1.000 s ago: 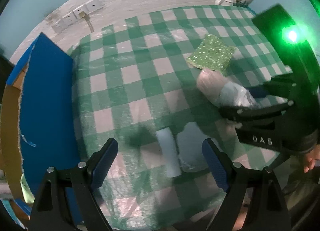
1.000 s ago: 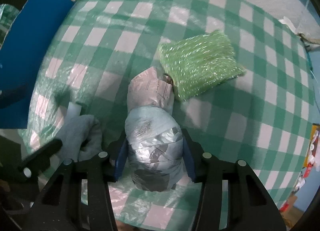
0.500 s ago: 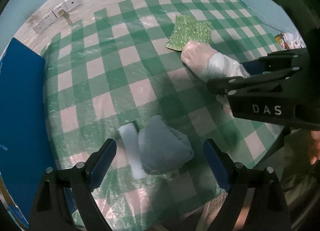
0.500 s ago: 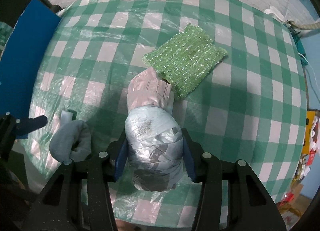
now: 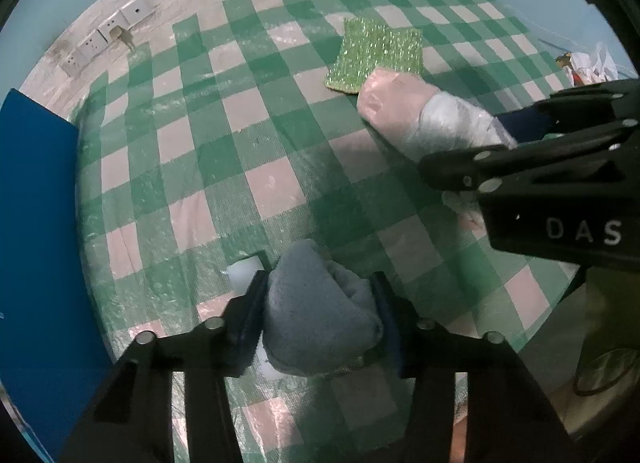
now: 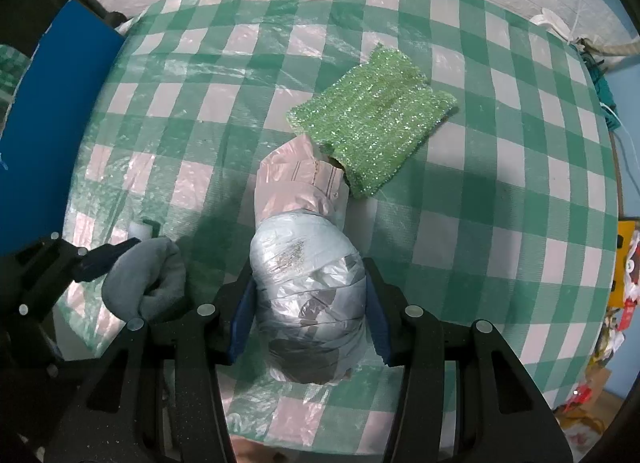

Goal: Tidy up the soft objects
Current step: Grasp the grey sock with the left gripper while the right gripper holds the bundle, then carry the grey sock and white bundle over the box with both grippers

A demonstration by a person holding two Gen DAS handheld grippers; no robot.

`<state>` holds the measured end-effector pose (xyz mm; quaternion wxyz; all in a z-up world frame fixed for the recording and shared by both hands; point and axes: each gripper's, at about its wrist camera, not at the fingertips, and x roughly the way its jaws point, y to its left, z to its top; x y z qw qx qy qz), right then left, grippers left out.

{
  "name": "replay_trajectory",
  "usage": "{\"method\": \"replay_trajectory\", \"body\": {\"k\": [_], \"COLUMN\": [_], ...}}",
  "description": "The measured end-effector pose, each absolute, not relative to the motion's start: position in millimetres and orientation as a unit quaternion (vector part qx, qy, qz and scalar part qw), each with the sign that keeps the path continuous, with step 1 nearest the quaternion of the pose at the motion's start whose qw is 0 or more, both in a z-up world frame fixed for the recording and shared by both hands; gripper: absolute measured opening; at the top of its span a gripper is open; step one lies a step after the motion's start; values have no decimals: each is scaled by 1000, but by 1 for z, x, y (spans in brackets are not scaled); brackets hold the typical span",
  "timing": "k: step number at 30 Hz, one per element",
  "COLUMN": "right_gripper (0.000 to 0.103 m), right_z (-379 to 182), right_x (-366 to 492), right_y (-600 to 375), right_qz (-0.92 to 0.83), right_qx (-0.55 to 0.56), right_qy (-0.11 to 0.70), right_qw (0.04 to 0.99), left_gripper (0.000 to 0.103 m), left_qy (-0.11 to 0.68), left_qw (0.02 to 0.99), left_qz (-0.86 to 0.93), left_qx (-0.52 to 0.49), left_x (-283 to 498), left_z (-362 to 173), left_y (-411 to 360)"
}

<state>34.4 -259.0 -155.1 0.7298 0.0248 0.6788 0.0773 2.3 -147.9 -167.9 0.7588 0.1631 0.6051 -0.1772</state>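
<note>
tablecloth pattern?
Green and white check, under clear plastic film. The tablecloth shows best in the right wrist view.

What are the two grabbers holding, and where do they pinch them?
The left gripper has just closed on the grey cloth, pinching its sides. The right gripper squeezes the plastic-wrapped bundle across its near, silver end.

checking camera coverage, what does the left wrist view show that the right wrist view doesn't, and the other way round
Only the left wrist view shows the left gripper from behind; its jaws have just closed on the grey cloth. Only the right wrist view shows the right gripper from behind, clamped on the plastic-wrapped bundle, and the teal cord at the table's far edge. Both show the cloth, the bundle, the green sparkly pad, the white block, the checked tablecloth and the blue board.
</note>
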Motion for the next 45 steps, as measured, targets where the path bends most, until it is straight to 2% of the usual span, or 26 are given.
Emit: {"method": "replay_trajectory", "body": {"k": [5,45], "right_gripper": [49,49], "right_z": [-148,-58], "right_x": [35,42], "right_y": [-260,-222], "right_qz": [85,147], "right_qx": [28,29], "right_qy": [674,601], "right_qw": [733,785], "left_gripper": [37,36], "left_qy": [594,510], "left_qw": [768,848], "left_qz": [-183,-109], "left_qx": [151,98], "left_x": [4,24], "left_z": [-158,-76], "left_y": [-146,-83]}}
